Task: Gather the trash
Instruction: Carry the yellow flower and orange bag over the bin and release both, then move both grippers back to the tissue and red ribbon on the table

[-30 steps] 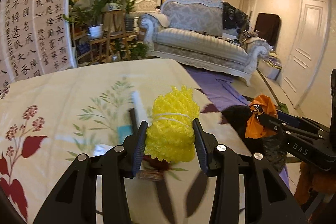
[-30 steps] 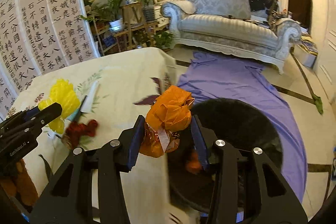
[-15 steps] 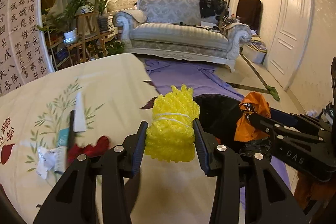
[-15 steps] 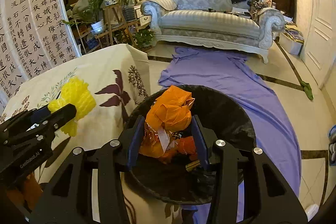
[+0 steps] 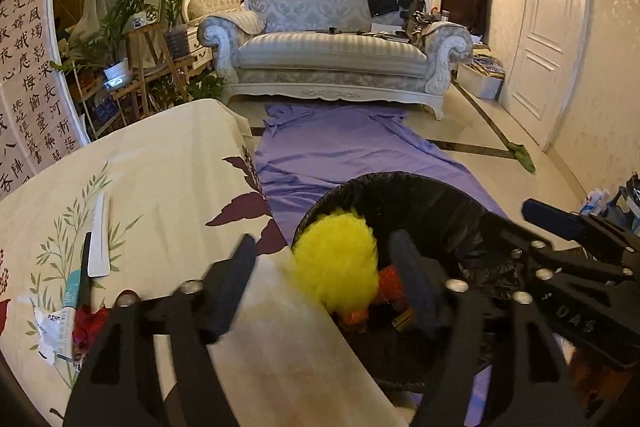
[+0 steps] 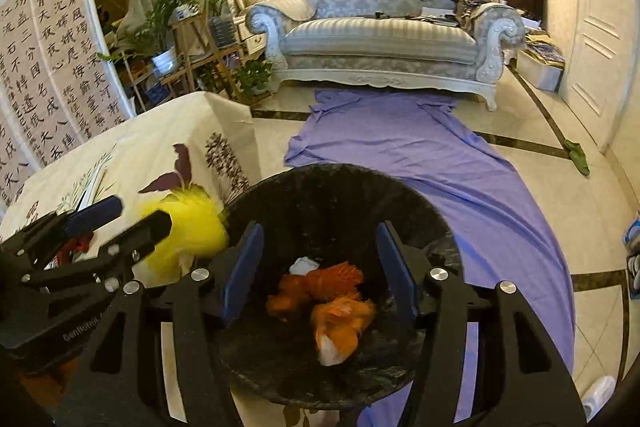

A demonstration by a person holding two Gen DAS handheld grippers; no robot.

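both jaws opening, nothing clamped. left gripper (image 5: 324, 275) lets the yellow foam net ball (image 5: 336, 263) go (blurred) at the rim of the black-lined round trash bin (image 6: 340, 187); right gripper (image 6: 320, 267) over bin, orange crumpled wrapper (image 6: 340, 319) lies inside. bin sits by floral tablecloth (image 5: 160, 167) edge.

An ornate sofa (image 5: 332, 51) stands behind a purple cloth (image 5: 352, 151) beside potted plants (image 5: 120, 23).

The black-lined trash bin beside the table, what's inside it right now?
Inside the black-lined trash bin lie crumpled orange wrappers and a white scrap. A yellow foam net is blurred over its rim. Anything beneath the wrappers is hidden.
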